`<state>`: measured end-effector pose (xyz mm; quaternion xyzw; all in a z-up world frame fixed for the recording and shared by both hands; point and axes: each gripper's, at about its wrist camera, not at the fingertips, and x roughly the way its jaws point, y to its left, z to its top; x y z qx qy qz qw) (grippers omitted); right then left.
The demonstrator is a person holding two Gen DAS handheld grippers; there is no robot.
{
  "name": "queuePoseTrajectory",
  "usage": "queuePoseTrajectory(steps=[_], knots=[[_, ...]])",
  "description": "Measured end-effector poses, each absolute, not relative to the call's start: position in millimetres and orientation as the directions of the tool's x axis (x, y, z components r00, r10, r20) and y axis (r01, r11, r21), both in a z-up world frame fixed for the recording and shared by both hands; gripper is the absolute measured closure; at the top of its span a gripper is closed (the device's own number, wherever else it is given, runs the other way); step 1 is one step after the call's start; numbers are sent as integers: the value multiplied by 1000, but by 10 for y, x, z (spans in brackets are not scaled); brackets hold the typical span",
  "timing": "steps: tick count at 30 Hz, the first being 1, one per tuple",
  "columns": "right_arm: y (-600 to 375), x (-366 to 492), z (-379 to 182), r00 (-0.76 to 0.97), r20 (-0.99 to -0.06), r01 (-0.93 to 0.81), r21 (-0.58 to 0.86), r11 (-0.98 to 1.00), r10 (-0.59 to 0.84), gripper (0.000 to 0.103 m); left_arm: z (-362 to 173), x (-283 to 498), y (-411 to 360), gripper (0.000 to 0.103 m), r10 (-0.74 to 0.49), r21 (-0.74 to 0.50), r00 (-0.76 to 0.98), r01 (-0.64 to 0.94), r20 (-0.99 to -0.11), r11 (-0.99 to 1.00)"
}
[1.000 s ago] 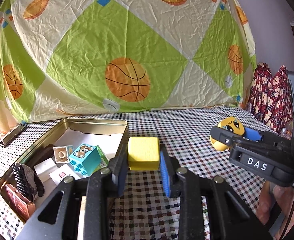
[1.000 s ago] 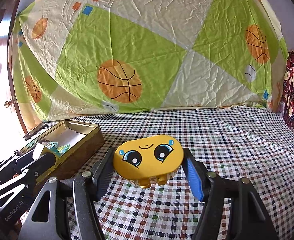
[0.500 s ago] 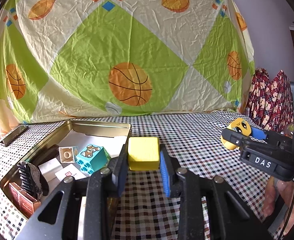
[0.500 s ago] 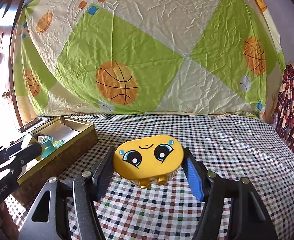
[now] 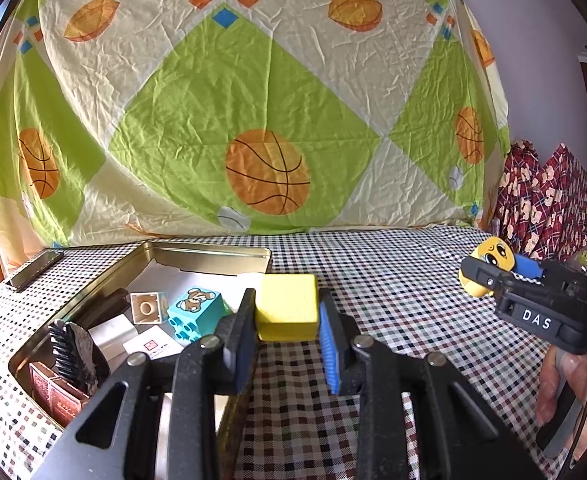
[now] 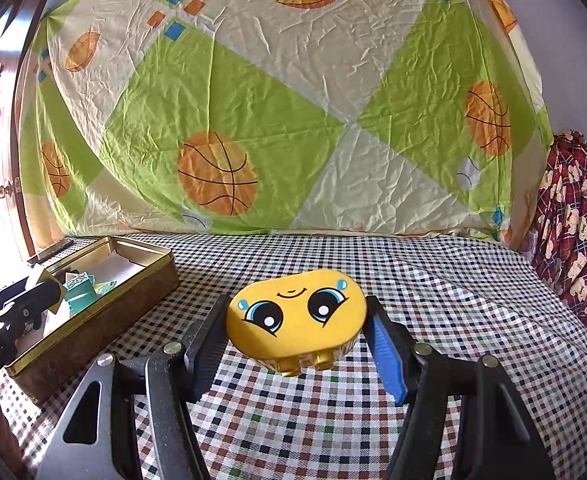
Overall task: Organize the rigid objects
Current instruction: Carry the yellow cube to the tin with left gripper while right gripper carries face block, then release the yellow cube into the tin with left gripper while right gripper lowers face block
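Observation:
My left gripper is shut on a yellow cube and holds it above the checked tablecloth, just right of a gold tin. My right gripper is shut on a yellow face toy with blue eyes, held above the cloth. The right gripper also shows at the right of the left wrist view with the toy. The left gripper's tip shows at the left edge of the right wrist view, over the tin.
The tin holds a teal bear block, a small wooden cube, a white card, a black comb and red packs. A dark bar lies behind the tin. A basketball-print sheet hangs behind the table.
Both grippers have risen and drawn back a little with their objects held. The right gripper has moved rightward, away from the tin. The face toy has tilted slightly.

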<state>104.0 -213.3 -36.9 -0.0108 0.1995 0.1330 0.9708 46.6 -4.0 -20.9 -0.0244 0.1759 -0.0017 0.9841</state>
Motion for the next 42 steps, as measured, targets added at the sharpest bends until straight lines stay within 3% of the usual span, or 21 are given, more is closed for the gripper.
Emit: queuePoseTrajectory(steps=[7, 42], knots=[[-1968, 1014, -387, 864, -399, -299, 82, 951, 307, 36, -206, 401, 7, 75, -2, -49, 942, -15, -336, 999], [-1073, 737, -400, 811, -394, -446, 62, 893, 433, 36, -183, 230, 541, 75, 69, -106, 948, -107, -312, 989]])
